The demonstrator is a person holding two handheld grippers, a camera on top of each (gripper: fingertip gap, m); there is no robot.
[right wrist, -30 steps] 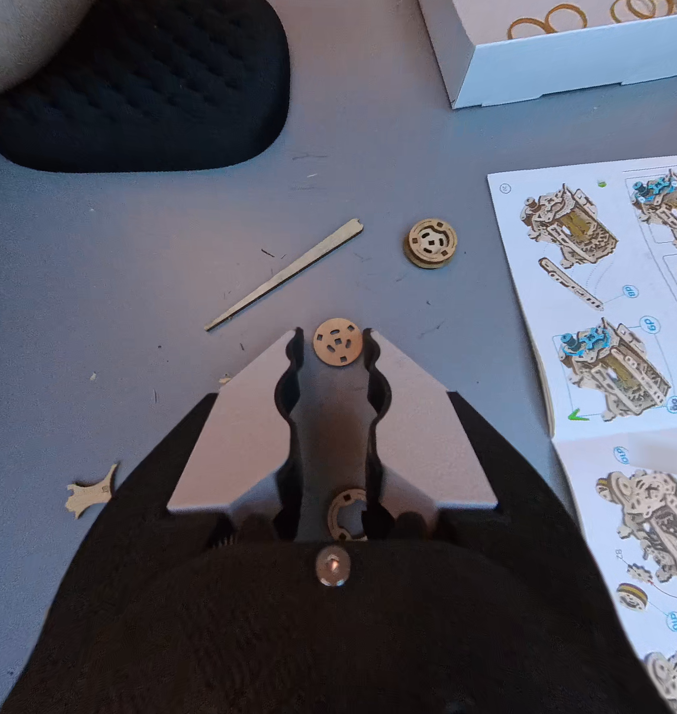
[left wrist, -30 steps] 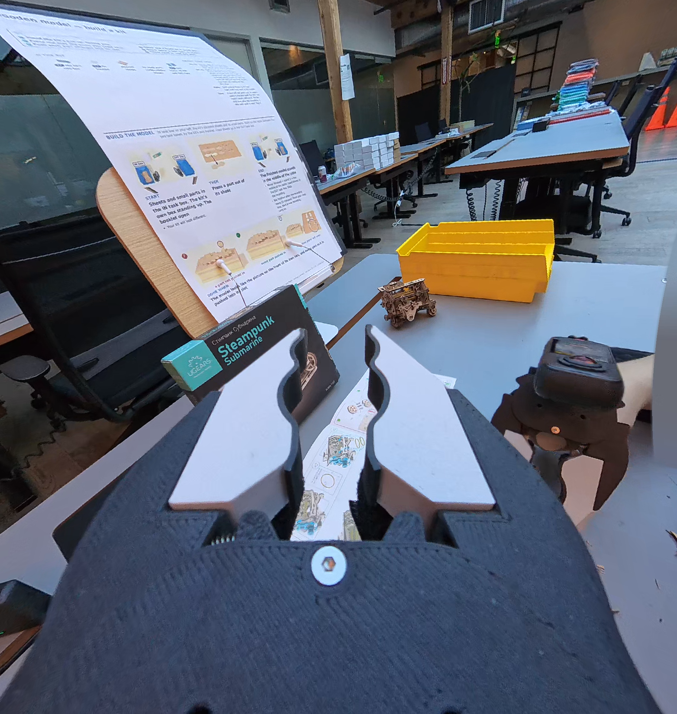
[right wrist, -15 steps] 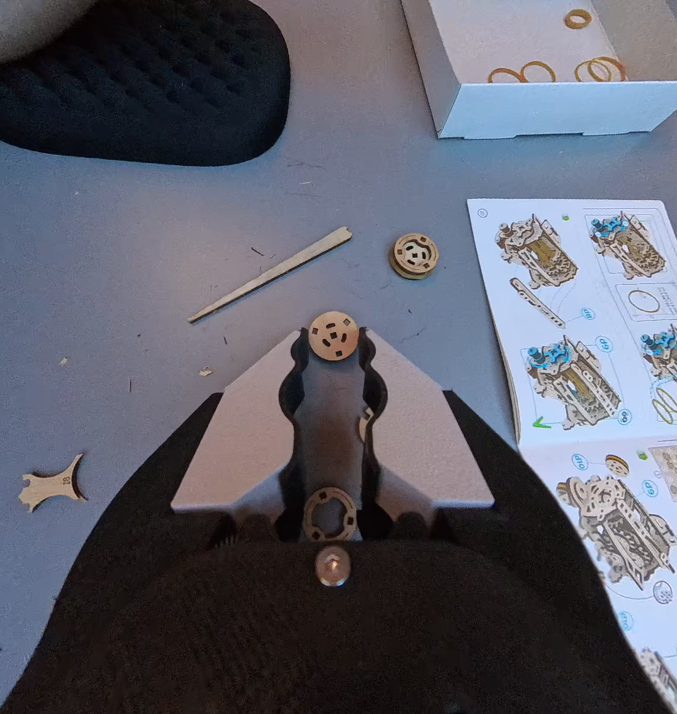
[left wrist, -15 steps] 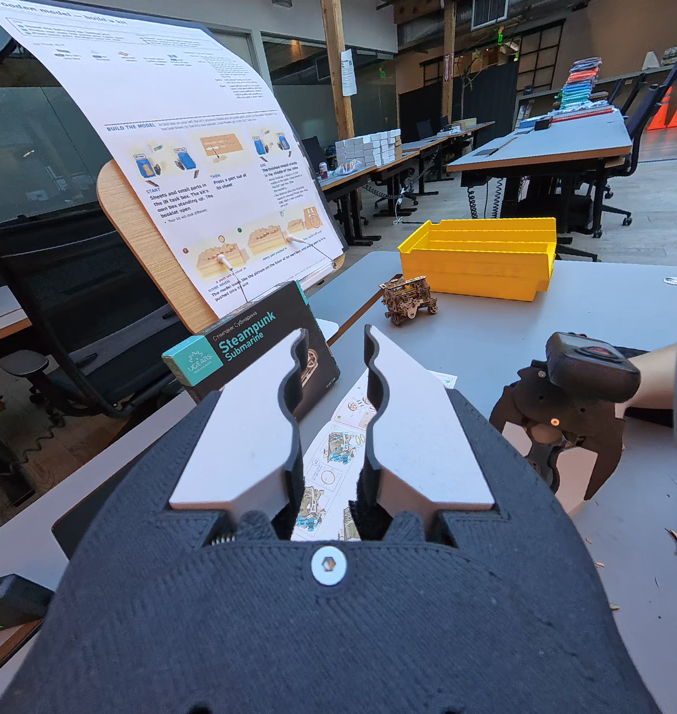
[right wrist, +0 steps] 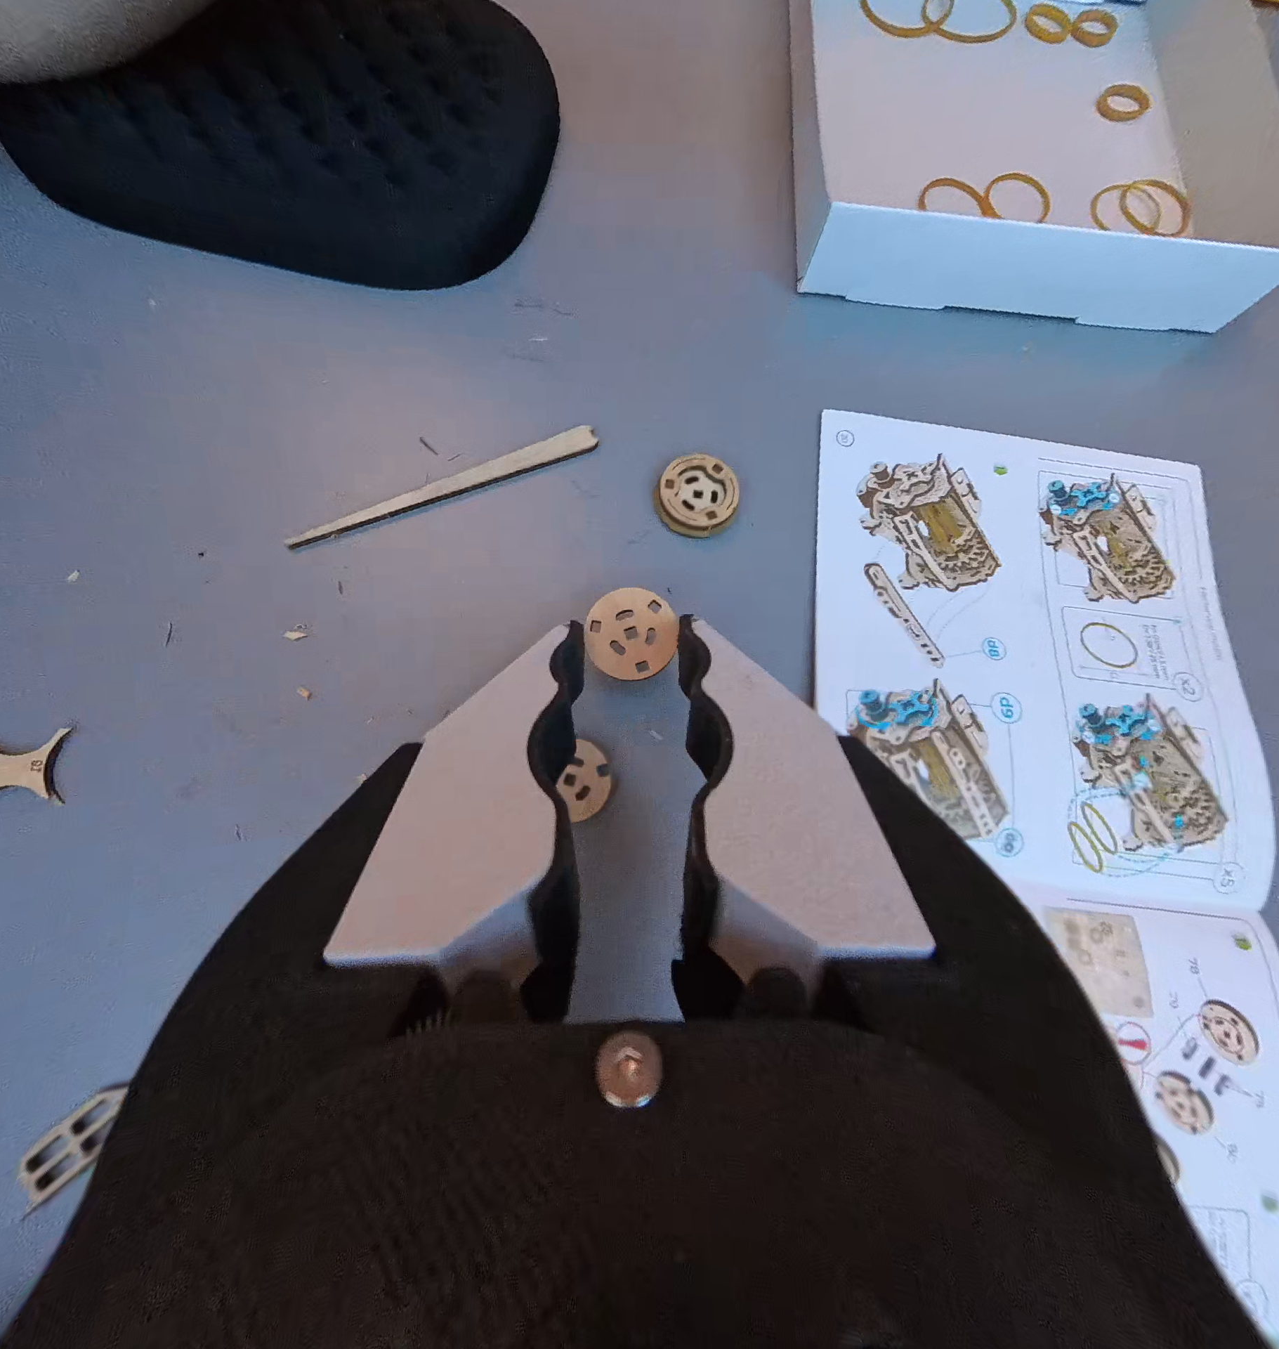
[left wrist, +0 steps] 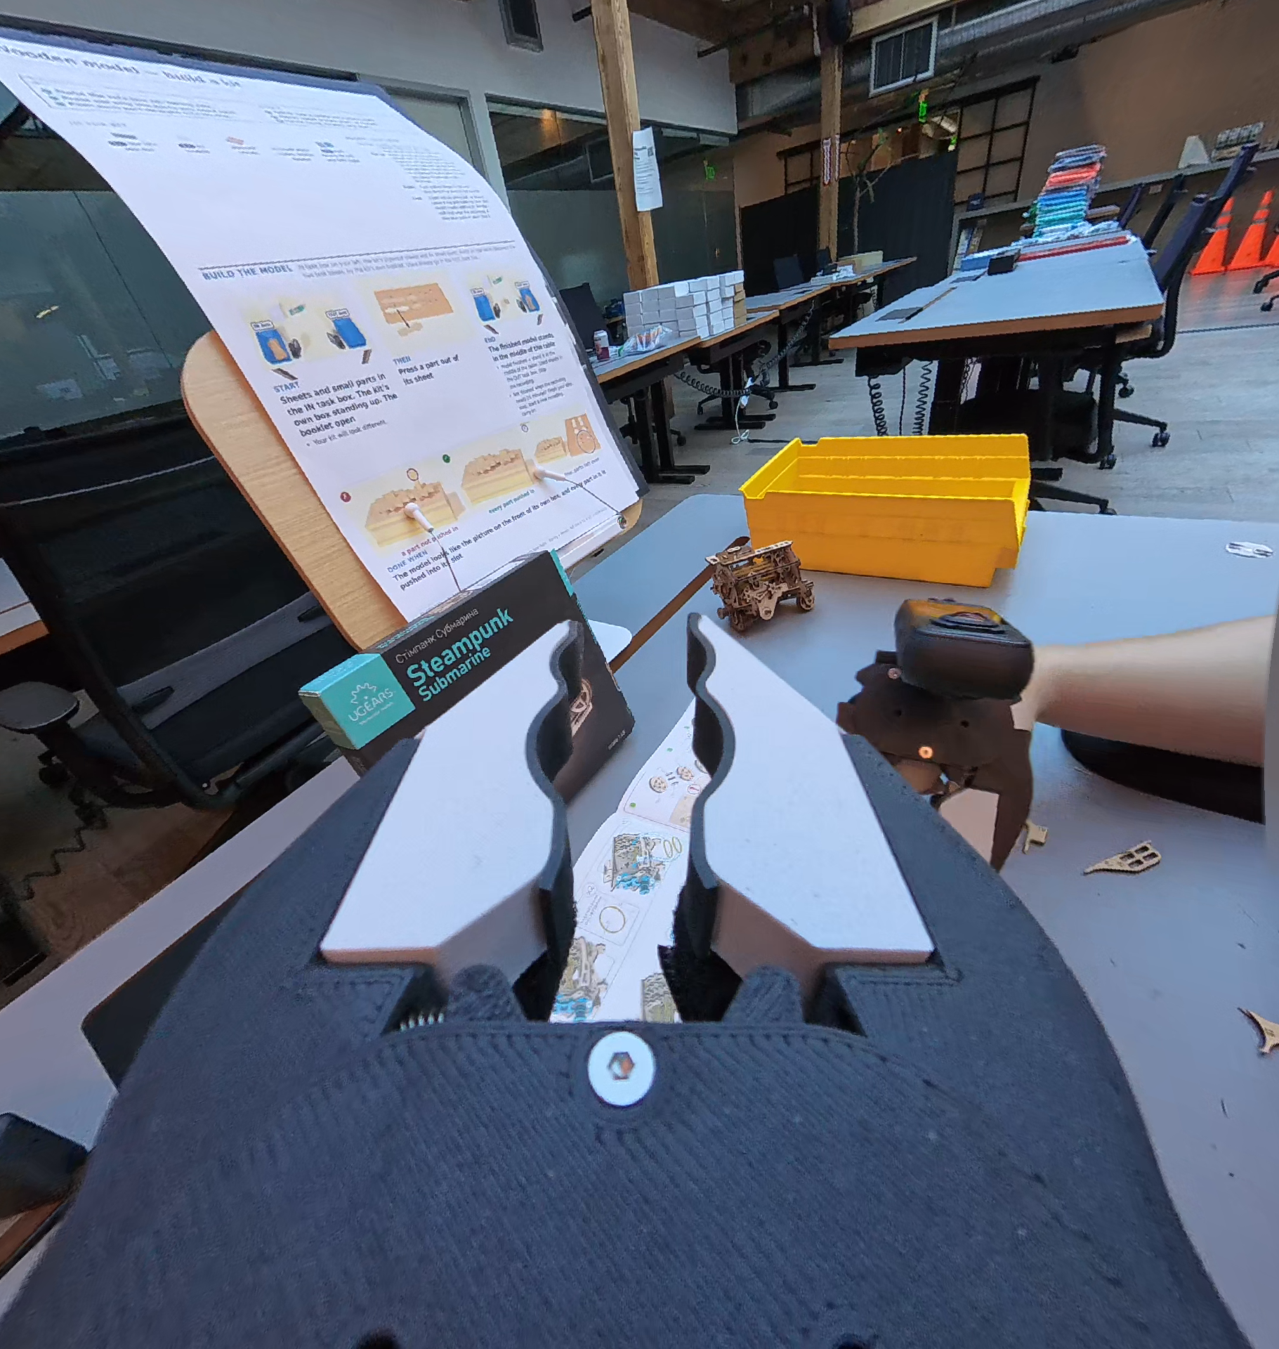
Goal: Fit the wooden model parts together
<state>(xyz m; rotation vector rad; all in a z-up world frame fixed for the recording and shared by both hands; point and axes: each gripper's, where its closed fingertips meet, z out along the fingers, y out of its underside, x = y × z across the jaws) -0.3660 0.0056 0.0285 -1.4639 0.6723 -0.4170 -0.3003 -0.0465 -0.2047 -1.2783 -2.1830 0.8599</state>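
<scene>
Your right gripper (right wrist: 627, 633) has its jaws closed on a thin wooden disc (right wrist: 630, 633), pinched edge to edge at the very fingertips and lifted off the grey table (right wrist: 257, 409). Under the jaws, against the left finger, a second disc (right wrist: 585, 782) lies flat on the table. Ahead and slightly right of the tips sits a thicker wheel (right wrist: 697, 496); ahead to the left lies a wooden stick (right wrist: 443, 487). The booklet (right wrist: 1045, 657) is spread open just right of the gripper, and a white box (right wrist: 1045, 270) with rubber bands sits farther ahead on the right. Your left gripper (left wrist: 627, 633) hangs above the table with jaws apart, holding nothing. A partly built model (left wrist: 760, 582) stands well ahead of it, beside a yellow bin (left wrist: 884, 511).
</scene>
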